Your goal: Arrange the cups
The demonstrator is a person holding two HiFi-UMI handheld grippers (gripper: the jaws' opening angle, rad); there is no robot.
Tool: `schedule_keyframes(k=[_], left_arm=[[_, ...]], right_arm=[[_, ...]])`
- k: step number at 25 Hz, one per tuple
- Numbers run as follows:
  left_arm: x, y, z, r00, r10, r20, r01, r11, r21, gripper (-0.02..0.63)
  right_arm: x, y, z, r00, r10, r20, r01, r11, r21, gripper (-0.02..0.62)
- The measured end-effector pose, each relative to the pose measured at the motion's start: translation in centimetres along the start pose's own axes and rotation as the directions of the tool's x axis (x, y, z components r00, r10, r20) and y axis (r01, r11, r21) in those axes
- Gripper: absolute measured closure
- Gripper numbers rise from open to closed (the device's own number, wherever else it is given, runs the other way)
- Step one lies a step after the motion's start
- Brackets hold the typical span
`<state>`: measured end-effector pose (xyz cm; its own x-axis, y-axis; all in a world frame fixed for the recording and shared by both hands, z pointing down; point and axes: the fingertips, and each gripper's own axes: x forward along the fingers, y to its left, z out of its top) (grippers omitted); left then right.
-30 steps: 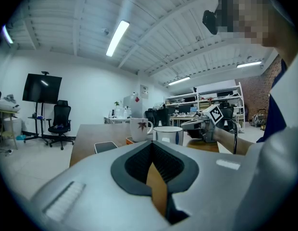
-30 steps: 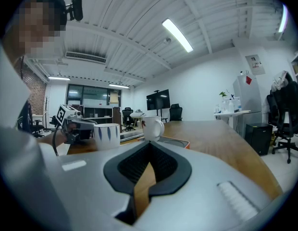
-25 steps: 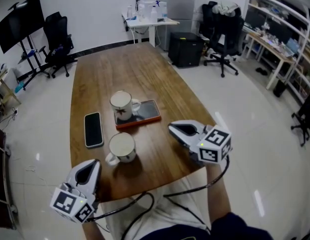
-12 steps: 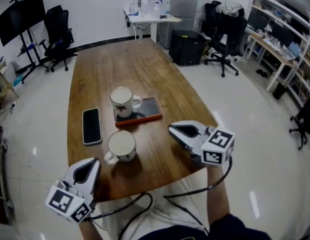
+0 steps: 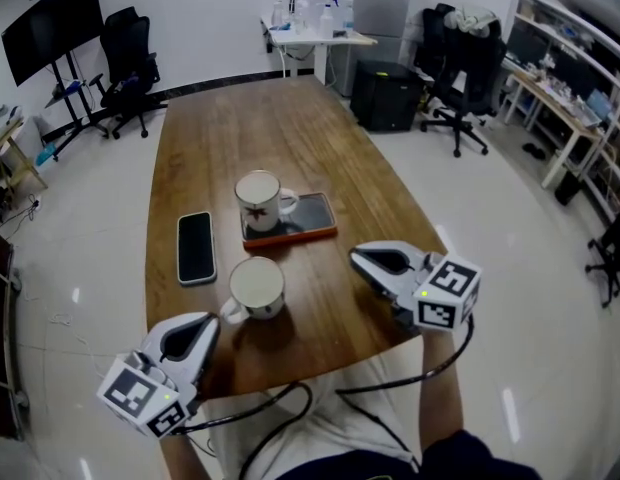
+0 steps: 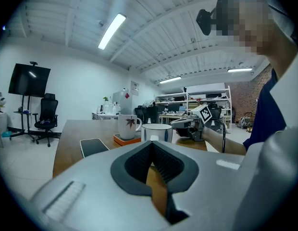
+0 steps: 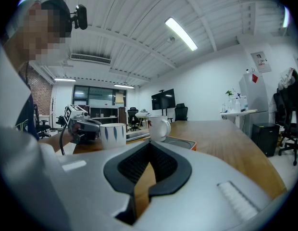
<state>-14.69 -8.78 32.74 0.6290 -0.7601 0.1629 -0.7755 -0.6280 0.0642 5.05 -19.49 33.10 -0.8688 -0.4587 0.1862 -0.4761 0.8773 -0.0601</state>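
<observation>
Two white cups stand on the wooden table [image 5: 290, 138]. One, marked with a red leaf [image 5: 260, 200], sits on the left end of a flat orange-edged slab [image 5: 302, 222]. The other cup [image 5: 256, 288] stands nearer me, its handle pointing left. My left gripper [image 5: 193, 332] is shut and empty at the table's near left corner, just short of this cup. My right gripper [image 5: 364, 260] is shut and empty over the near right edge, to the right of both cups. In the left gripper view the near cup [image 6: 157, 132] lies straight ahead. In the right gripper view it [image 7: 113, 134] shows blue stripes.
A black phone [image 5: 196, 247] lies flat left of the cups. Beyond the far table end stand a black cabinet [image 5: 387, 96], office chairs [image 5: 468, 63] and a white desk [image 5: 315, 43]. A screen on a stand [image 5: 52, 38] is at the far left, shelves [image 5: 580, 78] along the right.
The head view has shifted a little, so the table sits slightly more to the right. Cups, phone and both grippers keep their places relative to each other; both jaws stay shut.
</observation>
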Motion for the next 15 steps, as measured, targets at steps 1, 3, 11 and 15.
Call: schedule_keyframes(k=[1,3,11,15], left_arm=[[-0.02,-0.01,0.00,1.000,0.000,0.000,0.000,1.000,0.000,0.603],[-0.07,0.00,0.01,1.000,0.000,-0.001,0.000,1.000,-0.001,0.603],[-0.09,0.04,0.04,1.000,0.003,-0.002,-0.003,1.000,-0.003,0.603],[-0.07,0.07,-0.04,1.000,0.003,-0.002,-0.003,1.000,-0.003,0.603]], right_arm=[[-0.01,0.02,0.01,1.000,0.000,-0.001,0.000,1.000,0.001,0.591],[0.02,0.05,0.03,1.000,0.000,-0.001,0.000,1.000,0.002,0.591],[0.10,-0.04,0.10,1.000,0.002,0.005,-0.002,1.000,-0.002,0.591],[0.11,0.03,0.03,1.000,0.002,0.001,-0.002,1.000,0.000,0.591]])
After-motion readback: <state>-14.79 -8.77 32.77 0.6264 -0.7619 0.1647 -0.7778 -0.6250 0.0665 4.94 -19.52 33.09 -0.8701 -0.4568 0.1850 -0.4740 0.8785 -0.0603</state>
